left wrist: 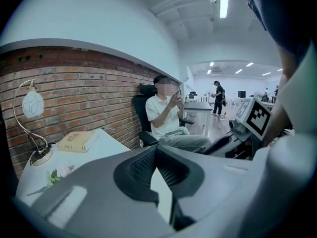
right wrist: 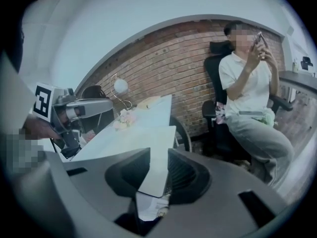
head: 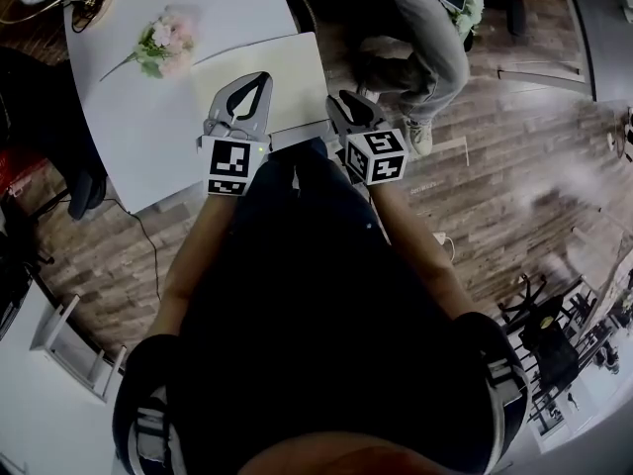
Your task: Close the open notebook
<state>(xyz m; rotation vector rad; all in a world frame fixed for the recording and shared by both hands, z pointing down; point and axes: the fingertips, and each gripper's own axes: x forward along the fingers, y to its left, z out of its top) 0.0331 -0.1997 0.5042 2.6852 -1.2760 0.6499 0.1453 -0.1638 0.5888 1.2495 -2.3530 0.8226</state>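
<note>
A cream notebook (head: 259, 67) lies flat near the front right corner of the white table (head: 148, 127), showing one plain face; I cannot tell whether it lies open. My left gripper (head: 261, 81) hovers over its near edge with the fingertips together and nothing between them. In the left gripper view the jaws (left wrist: 156, 150) meet at the tips. My right gripper (head: 346, 102) is at the notebook's near right corner. Its jaws (right wrist: 158, 155) stand apart, and the notebook's corner (right wrist: 153, 172) shows through the gap below, not touched by the pads.
A flower sprig (head: 163, 43) lies on the table beyond the notebook, with a globe lamp (left wrist: 32, 105) and a tan book (left wrist: 77, 140) at the far end by the brick wall. A seated person (right wrist: 247, 98) is just right of the table. A cable (head: 148, 236) runs over the floor.
</note>
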